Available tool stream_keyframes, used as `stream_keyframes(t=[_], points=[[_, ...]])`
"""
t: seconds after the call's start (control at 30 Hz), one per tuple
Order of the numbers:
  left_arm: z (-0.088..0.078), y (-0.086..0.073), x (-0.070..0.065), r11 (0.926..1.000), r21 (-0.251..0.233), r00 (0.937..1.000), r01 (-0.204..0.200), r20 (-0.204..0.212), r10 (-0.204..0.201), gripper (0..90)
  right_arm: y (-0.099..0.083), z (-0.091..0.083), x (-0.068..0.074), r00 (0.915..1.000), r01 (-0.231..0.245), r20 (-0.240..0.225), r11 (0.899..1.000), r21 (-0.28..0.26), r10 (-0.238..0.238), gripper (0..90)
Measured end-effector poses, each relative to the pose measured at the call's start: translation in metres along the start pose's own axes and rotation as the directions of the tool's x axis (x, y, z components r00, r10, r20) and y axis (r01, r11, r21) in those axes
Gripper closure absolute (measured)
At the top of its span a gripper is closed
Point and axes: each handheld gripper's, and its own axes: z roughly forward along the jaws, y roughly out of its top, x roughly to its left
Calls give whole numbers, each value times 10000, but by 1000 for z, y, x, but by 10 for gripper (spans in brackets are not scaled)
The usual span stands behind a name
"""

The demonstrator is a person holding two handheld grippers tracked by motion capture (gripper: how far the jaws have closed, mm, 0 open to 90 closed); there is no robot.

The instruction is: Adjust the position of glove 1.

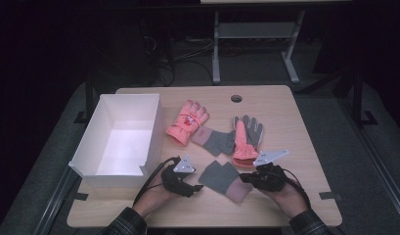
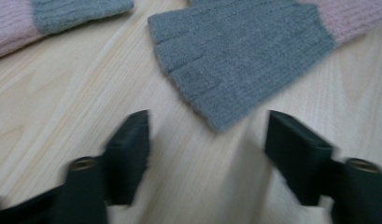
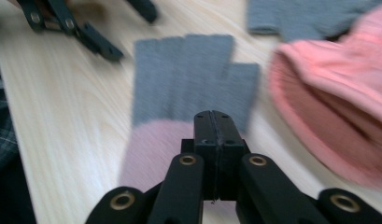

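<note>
4 gloves [image 1: 225, 179] by 1 box [image 1: 120, 136]; left claw [image 1: 198, 187] released, right claw [image 1: 243, 178] clenched, empty.

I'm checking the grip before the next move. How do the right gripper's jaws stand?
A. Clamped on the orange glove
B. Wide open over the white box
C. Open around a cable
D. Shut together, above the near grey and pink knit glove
D: in the right gripper view the right gripper has its jaws pressed together, over the grey and pink knit glove.

Dim room, table lit from above; both gripper views motion-blurred, soft shadows
</note>
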Motion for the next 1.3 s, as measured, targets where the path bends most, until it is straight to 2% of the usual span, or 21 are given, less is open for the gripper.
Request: stream_keyframes(t=[0.03,0.07,0.13,0.17,0.2,0.37,0.47,0.53,0.6,0.63,0.73,0.87,0.93,0.97,1.0,1.03,1.07,1.1,1.17,1.2,1.3], points=[[-4,2,0,9999,-61,9998,150,92,-149,494,-3,-3,-3,10000,26,77,10000,5,-26,899],[-9,4,1,9993,-65,9989,377,272,-375,655,-8,-6,-11,9999,-104,111,9999,86,103,899],[-10,5,2,9989,-13,9983,465,364,-464,811,-11,-7,-15,9999,-139,84,9999,66,138,899],[-11,7,2,9979,-11,9963,645,573,-644,811,-13,-7,-18,9998,-192,59,9998,35,192,899],[-10,8,1,9972,42,9949,740,679,-741,895,-16,-6,-27,9993,-363,16,9989,287,363,900],[-7,11,-4,9969,199,9940,763,776,-776,896,-20,0,-35,9984,-561,-33,9960,700,565,900],[-1,14,-5,9971,327,9944,694,774,-718,895,-19,6,-37,9998,-202,-31,9967,790,205,899],[1,14,-6,9970,290,9947,711,721,-731,895,-18,8,-36,9997,-217,-81,9963,835,225,899],[5,17,-5,9973,457,9961,582,642,-611,895,-18,12,-34,9998,8,-223,9955,948,13,899],[5,17,-4,9974,587,9972,416,590,-451,894,-17,12,-32,9996,-45,-283,9949,1007,74,899],[9,18,-2,9966,610,9971,548,491,-578,894,-17,13,-29,9988,87,-485,9945,1046,-36,899],[10,20,0,9957,783,9976,488,452,-524,894,-17,13,-25,9971,174,-750,9933,1142,-88,899],[11,21,0,9960,763,9976,469,464,-505,894,-16,14,-21,9948,291,-1004,9922,1214,-169,899],[12,22,0,9958,653,9963,639,525,-674,894,-16,15,-20,9932,433,-1123,9917,1210,-297,899],[13,25,2,9963,695,9972,496,516,-532,894,-15,18,-15,9899,568,-1364,9902,1272,-393,899],[14,26,2,9961,630,9963,612,562,-648,895,-15,19,-13,9878,670,-1485,9895,1280,-477,899],[14,26,2,9961,630,9963,612,562,-648,894,-15,19,-13,9878,670,-1485,9895,1280,-477,899],[14,27,3,9964,708,9971,472,558,-512,895,-14,21,-9,9834,914,-1677,9877,1269,-695,899],[15,28,3,9961,719,9973,505,501,-542,895,-14,22,-6,9818,924,-1769,9876,1269,-691,899],[15,29,4,9963,730,9975,450,506,-487,895,-12,24,-1,9764,1134,-1975,9859,1228,-877,899],[17,31,9,9966,645,9976,514,428,-542,895,-11,28,5,9700,1235,-2242,9851,1198,-943,899]])
